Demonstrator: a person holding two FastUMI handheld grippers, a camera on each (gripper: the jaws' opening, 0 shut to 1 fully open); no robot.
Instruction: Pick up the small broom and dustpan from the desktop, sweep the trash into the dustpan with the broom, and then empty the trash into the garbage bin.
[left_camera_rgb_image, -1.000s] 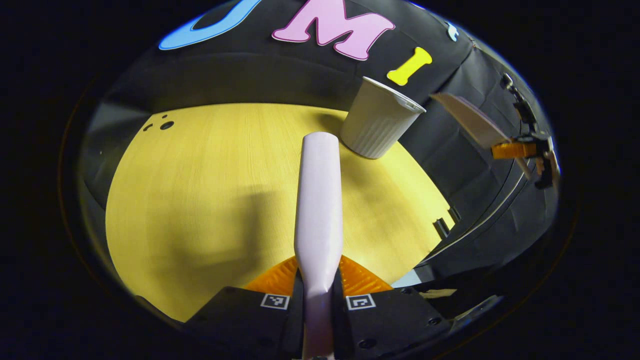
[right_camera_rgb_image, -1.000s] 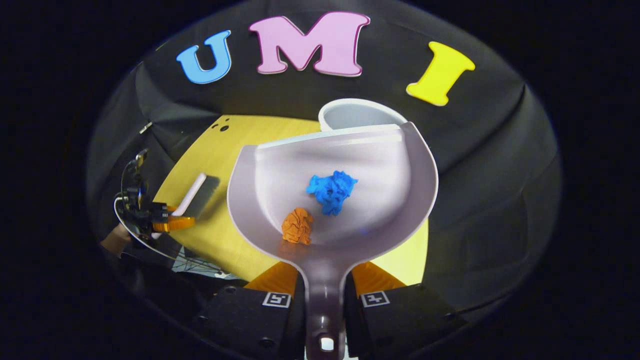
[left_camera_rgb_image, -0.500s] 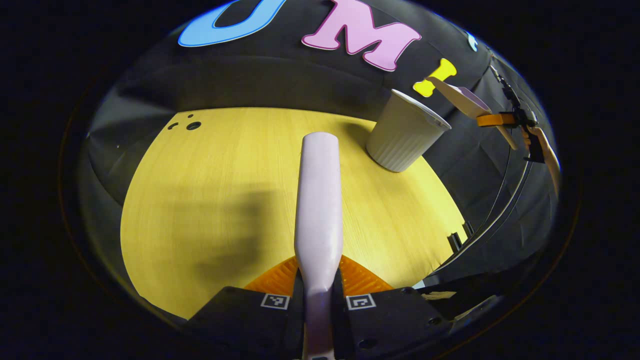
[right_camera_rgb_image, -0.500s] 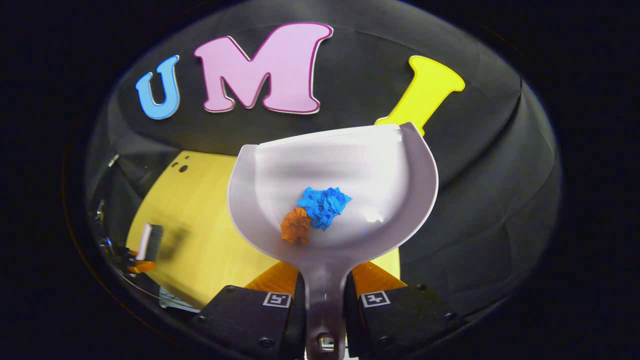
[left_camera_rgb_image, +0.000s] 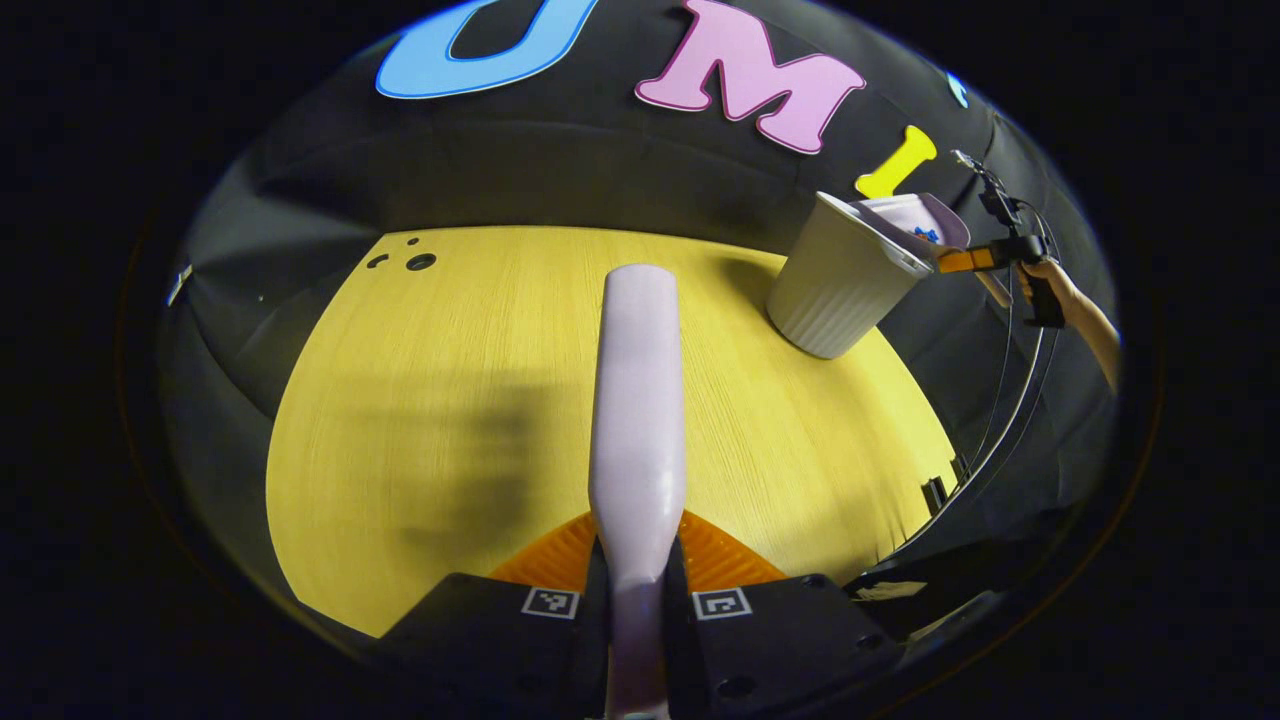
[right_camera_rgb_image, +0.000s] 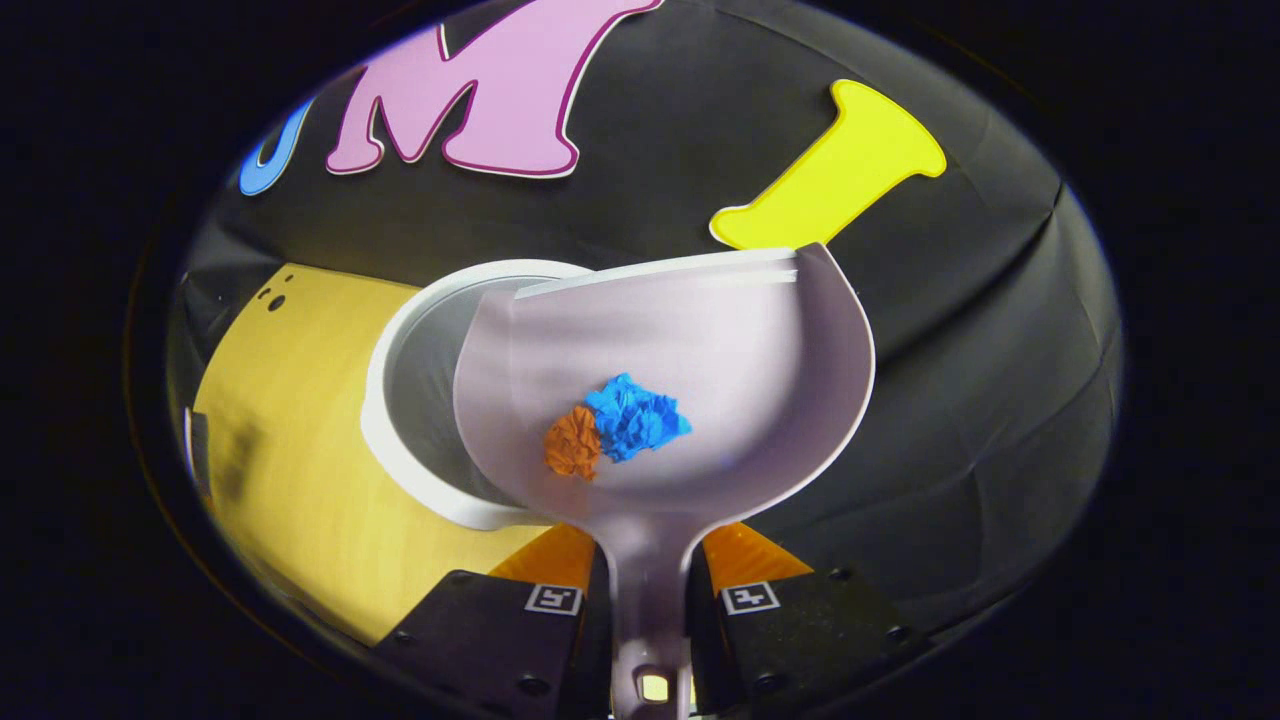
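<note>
In the right gripper view my right gripper (right_camera_rgb_image: 650, 590) is shut on the handle of the pale dustpan (right_camera_rgb_image: 720, 340). A blue paper wad (right_camera_rgb_image: 632, 418) and an orange wad (right_camera_rgb_image: 572, 442) lie together in its bowl. The pan hangs over the right part of the white garbage bin's (right_camera_rgb_image: 410, 400) open mouth. In the left gripper view my left gripper (left_camera_rgb_image: 637, 588) is shut on the pale broom (left_camera_rgb_image: 640, 400), which points out over the yellow table (left_camera_rgb_image: 420, 400). Far right there, the ribbed bin (left_camera_rgb_image: 845, 285) stands at the table's edge with the dustpan (left_camera_rgb_image: 920, 218) at its rim, held by the other gripper (left_camera_rgb_image: 975, 260).
A hand (left_camera_rgb_image: 1075, 305) and cables (left_camera_rgb_image: 1010, 380) show at the right of the left gripper view. Small dark holes (left_camera_rgb_image: 410, 262) mark the table's far left corner. Black cloth walls close in behind and to the right of the table.
The dustpan has moved from beside and above the bin to over its mouth, and the two wads have slid together. The broom stays held over the table as the left view turned slightly.
</note>
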